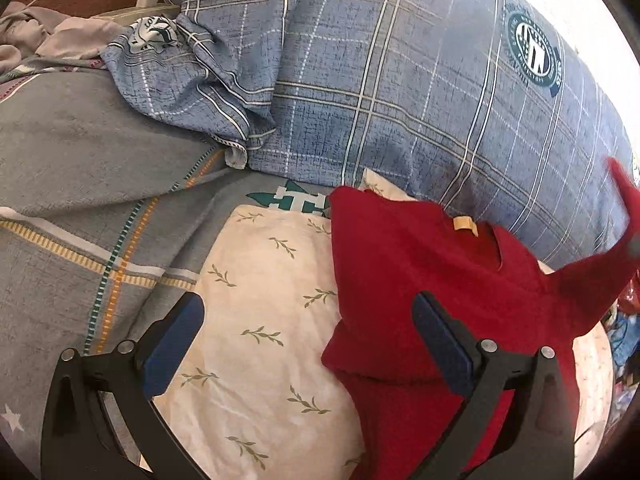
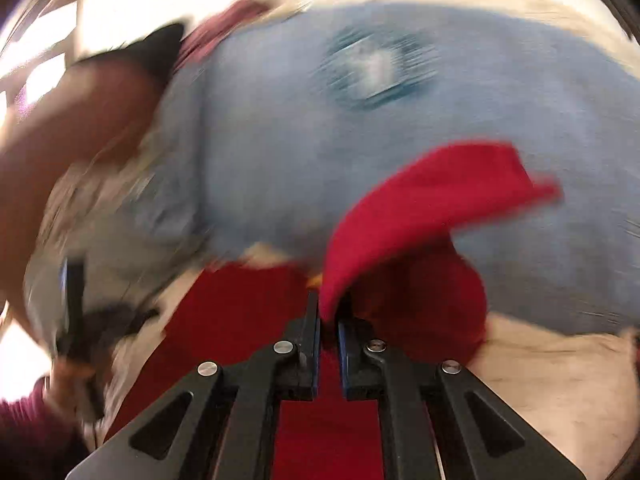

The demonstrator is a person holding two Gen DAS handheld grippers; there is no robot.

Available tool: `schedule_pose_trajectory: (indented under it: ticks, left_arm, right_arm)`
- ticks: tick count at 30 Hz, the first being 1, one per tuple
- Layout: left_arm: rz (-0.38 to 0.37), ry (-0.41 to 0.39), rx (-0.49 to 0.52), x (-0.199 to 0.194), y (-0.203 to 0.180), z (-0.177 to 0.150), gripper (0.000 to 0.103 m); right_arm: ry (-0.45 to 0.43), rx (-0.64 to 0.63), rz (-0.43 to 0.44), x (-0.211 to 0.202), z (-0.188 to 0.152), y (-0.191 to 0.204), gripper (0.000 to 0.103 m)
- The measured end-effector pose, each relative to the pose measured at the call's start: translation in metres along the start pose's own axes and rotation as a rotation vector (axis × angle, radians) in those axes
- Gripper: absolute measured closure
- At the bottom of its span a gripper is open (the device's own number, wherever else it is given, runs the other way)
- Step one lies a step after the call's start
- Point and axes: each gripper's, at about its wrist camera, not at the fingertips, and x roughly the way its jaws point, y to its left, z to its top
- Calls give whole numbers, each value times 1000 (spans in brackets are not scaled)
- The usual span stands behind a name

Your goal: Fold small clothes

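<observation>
Red shirt (image 1: 420, 280) lies on the cream leaf-print pillow (image 1: 264, 300), its sleeve pinched between the clenched fingers of the right gripper (image 2: 329, 320) and lifted toward 1 o'clock. Left gripper (image 1: 308, 340) hovers released over the pillow and shirt edge. At 12 o'clock, a blue plaid pillow (image 1: 400, 80).

- On the blue plaid pillow (image 1: 400, 80) ahead of me sits a round dark-green and white crest (image 1: 534, 54); its ring of lettering is too small for me to read.
- A second crest (image 1: 154, 32), on the crumpled plaid cloth, is just as unreadable.
- The tan tag (image 1: 463, 225) in the red garment's (image 1: 420, 280) neckline shows no print I can read.
</observation>
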Motion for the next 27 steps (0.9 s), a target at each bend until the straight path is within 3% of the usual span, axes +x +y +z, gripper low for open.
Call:
schedule_pose_trajectory:
  ticks: [3,4,5,6,10,14,18,20,22,24,25,26,27]
  left_arm:
    - [-31,-16,-6,-2,1,1,0]
    - [-45,-19,-9,-3,1,1,0]
    - [-62,-20,-13,-3,1,2,0]
    - [-82,-15,-18,-3,0,2,0]
    - [-113,-14,-13,-2,-6,0,0]
    - [-119,-3,24,1,-17,-3,0]
    - [-114,-7,47,6,-28,-5,0]
    - [-106,0,60,11,-32,-8,0]
    - [-96,19,74,16,-35,-11,0]
    - [-88,32,83,20,-38,-12,0]
    - [-83,33,85,20,-39,-12,0]
    - [-78,31,87,20,-39,-12,0]
    - [-74,29,85,20,-39,-11,0]
  right_arm:
    - [119,-51,42,56,-28,36,85]
    - [183,-42,54,76,-42,42,73]
    - [226,-28,70,86,-50,41,68]
    - [251,-10,76,90,-56,38,68]
    - [183,66,51,48,-70,2,56]
    - [95,146,-99,0,-79,-53,46]
    - [120,296,-211,-20,-94,-116,43]
    - [118,389,-195,-15,-96,-139,42]
    - [116,448,-161,-6,-93,-152,32]
    - [146,502,-127,16,-91,-158,32]
    - [165,519,-117,25,-90,-160,41]
    - [180,515,-93,35,-88,-159,71]
    - [186,486,-98,42,-86,-151,79]
